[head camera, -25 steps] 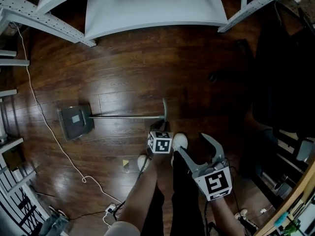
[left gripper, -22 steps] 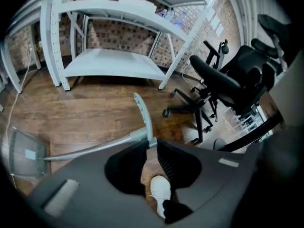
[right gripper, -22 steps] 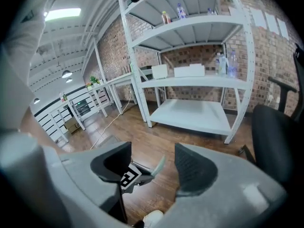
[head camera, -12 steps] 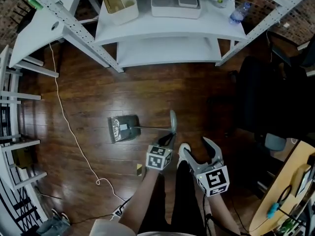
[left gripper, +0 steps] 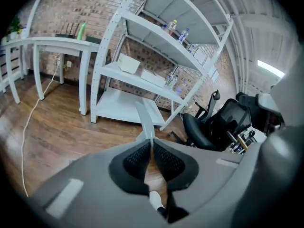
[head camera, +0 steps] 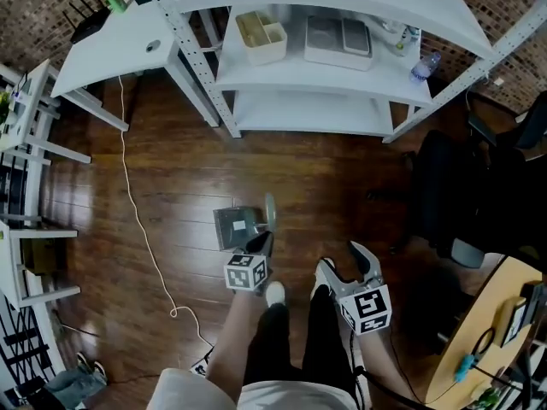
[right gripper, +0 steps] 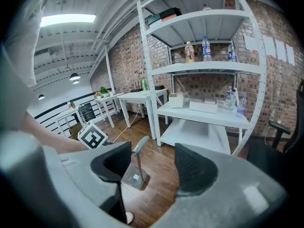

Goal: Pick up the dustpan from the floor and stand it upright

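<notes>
Dustpan (head camera: 238,226) nearly stood up: pan seemingly resting on floor (head camera: 171,169) before shelf unit (head camera: 325,67), handle (left gripper: 145,118) about vertical. Left gripper (head camera: 260,244) pinching handle. Right gripper (head camera: 345,261) spread, empty. Remaining: release.

Dim head view; ceiling strip light (right gripper: 66,19) glares; 2 gripper views fisheye-warped (dark corners).

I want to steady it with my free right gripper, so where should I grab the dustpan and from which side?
Probably the bare thin stem under the paddle-shaped handle top, approached from the right gripper and its own side, fingers astride it. The dustpan stands on its pan, stem near upright, and the left gripper is shut on the handle end.
</notes>
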`<state>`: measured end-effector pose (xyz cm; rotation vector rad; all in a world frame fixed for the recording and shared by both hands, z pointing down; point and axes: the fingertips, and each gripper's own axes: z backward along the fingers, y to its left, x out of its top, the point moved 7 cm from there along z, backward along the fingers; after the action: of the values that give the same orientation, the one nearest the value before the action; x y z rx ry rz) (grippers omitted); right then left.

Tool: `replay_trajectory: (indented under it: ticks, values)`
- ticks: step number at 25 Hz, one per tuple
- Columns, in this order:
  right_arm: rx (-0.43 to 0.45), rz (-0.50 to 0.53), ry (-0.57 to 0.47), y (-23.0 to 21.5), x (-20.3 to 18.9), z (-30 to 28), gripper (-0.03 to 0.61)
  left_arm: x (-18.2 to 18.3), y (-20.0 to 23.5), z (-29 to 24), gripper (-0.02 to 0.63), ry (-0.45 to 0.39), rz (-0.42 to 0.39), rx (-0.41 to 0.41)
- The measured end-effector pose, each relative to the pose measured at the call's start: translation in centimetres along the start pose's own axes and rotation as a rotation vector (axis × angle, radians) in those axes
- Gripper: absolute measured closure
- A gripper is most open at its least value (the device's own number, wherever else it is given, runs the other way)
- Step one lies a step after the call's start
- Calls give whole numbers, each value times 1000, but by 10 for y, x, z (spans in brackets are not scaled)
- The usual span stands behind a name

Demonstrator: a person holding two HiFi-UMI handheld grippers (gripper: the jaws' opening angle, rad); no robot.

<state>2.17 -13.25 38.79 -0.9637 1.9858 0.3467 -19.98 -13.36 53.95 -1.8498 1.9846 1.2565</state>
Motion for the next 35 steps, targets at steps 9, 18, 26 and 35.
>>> replay_trajectory:
  ticks: [9, 18, 26, 35]
  values:
    - [94, 167, 6, 84, 30, -3, 304, 1, 78, 75, 586, -100, 103, 131]
    - [212, 138, -12, 162, 37, 23, 304, -17, 110, 130, 583, -183, 325, 208]
    - [319, 146, -137, 211, 43, 85, 304, -61, 45, 249, 520, -335, 247, 264]
    - [286, 89, -317, 208, -32, 249, 304, -125, -171, 411, 465, -639, -104, 360]
